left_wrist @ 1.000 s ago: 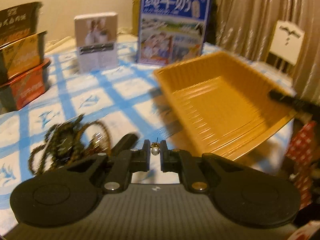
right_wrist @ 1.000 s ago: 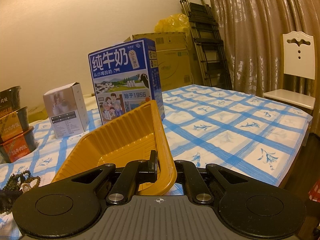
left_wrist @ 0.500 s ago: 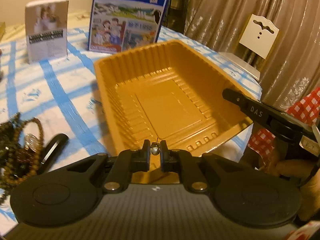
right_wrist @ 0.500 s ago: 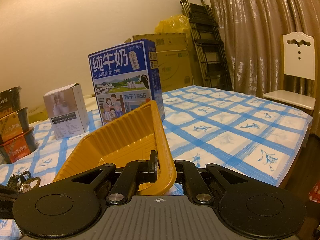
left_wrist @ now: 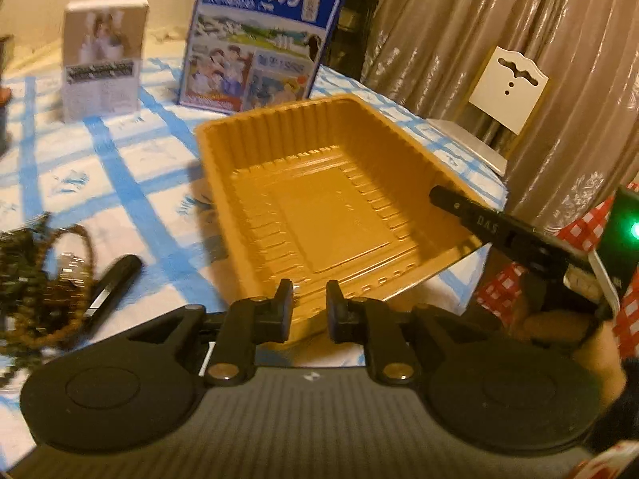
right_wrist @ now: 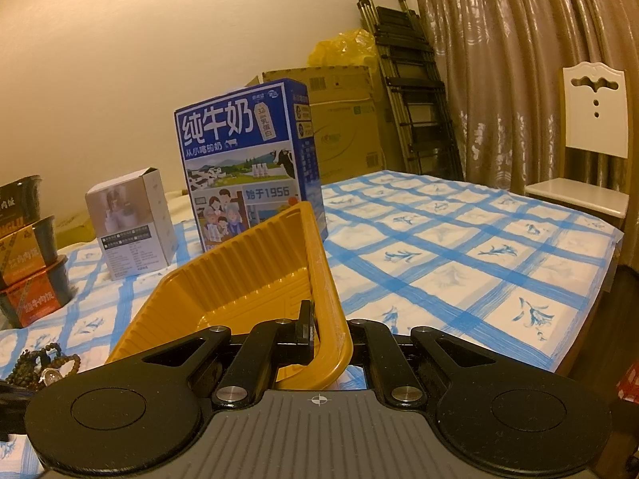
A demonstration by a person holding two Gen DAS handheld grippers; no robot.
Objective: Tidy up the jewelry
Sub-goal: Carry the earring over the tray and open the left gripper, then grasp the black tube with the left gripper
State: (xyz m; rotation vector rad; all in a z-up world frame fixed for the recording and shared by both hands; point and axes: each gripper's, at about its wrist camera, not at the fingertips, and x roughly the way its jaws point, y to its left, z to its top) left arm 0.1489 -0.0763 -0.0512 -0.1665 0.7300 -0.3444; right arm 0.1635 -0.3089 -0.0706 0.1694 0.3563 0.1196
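One orange tray [left_wrist: 319, 207], two cartons [left_wrist: 259, 44], one bead tangle [left_wrist: 36, 279]

Looks like a lived-in home room, blue-checked tablecloth [right_wrist: 459, 247] on a table, patterned curtains [right_wrist: 519, 60] far right, white dining chair [right_wrist: 591, 143] beside them, folded stepladder [right_wrist: 403, 80] and cardboard boxes [right_wrist: 343, 119] against the far wall, milk carton [right_wrist: 247, 163] mid-table

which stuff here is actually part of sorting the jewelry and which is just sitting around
Part of the job:
- orange tray, its rim pinched by the right gripper
- bead necklaces heaped on the tablecloth
- left gripper, jaws opening, nothing between them

Just lying about:
- blue milk carton
- small white box
- stacked noodle cups
- black pen-like stick
- white chair
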